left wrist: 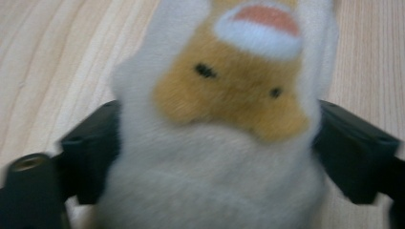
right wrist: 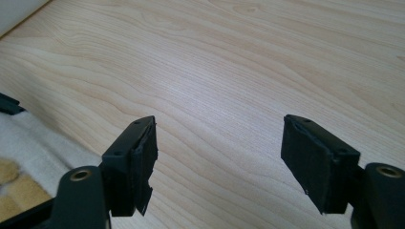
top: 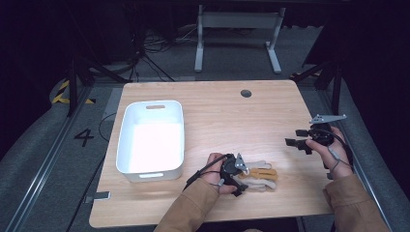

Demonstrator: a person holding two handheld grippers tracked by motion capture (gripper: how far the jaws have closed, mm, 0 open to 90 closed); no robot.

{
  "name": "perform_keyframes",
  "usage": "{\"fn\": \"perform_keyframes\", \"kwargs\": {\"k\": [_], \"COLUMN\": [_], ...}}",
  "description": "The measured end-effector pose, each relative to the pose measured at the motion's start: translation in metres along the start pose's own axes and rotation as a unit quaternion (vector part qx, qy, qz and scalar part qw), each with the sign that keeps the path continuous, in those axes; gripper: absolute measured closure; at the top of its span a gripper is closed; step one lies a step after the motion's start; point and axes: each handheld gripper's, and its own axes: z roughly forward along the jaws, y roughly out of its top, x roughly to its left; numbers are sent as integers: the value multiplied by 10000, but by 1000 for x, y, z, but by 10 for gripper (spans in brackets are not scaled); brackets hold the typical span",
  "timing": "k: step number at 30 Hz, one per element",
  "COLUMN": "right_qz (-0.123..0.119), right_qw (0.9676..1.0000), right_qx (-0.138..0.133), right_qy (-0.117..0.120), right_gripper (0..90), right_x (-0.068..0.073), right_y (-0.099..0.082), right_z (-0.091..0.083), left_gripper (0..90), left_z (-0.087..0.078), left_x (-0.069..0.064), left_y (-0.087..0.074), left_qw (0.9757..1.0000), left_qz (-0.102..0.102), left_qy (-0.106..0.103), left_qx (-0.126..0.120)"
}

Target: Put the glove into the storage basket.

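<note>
Plush toy between left tool pads, apparently gripped; squeeze mid-body, lift level toward white bin. Right tool wide, empty, above desk.

Plush toy blurred, edge-cropped

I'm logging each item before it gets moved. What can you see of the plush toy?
The plush toy is soft, fuzzy, cream with orange-tan patches, two small dark eyes and a pink-and-white mouth. It lies flat on the wooden table, right of the white bin. The left gripper straddles its body, jaws at either side.
</note>
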Motion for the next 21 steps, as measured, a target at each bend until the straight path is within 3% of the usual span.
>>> {"fn": "perform_keyframes", "kwargs": {"k": [4,11,21], "right_qz": [-17,-17,4], "right_qw": [10000,10000,10000], "right_qx": [7,13,28], "right_qy": [-5,10,-9], "right_gripper": [292,293,294], "right_x": [1,1,-1], "right_y": [0,0,-1], "right_z": [1,1,2], "left_gripper": [389,665,726], "left_z": [-3,-5,-7], "left_x": [-3,-9,-7], "left_y": [6,10,9], "left_qw": [9997,9994,9988], "left_qz": [-154,-150,-398], "left_qy": [106,138,4], "left_qx": [124,269,278]}}
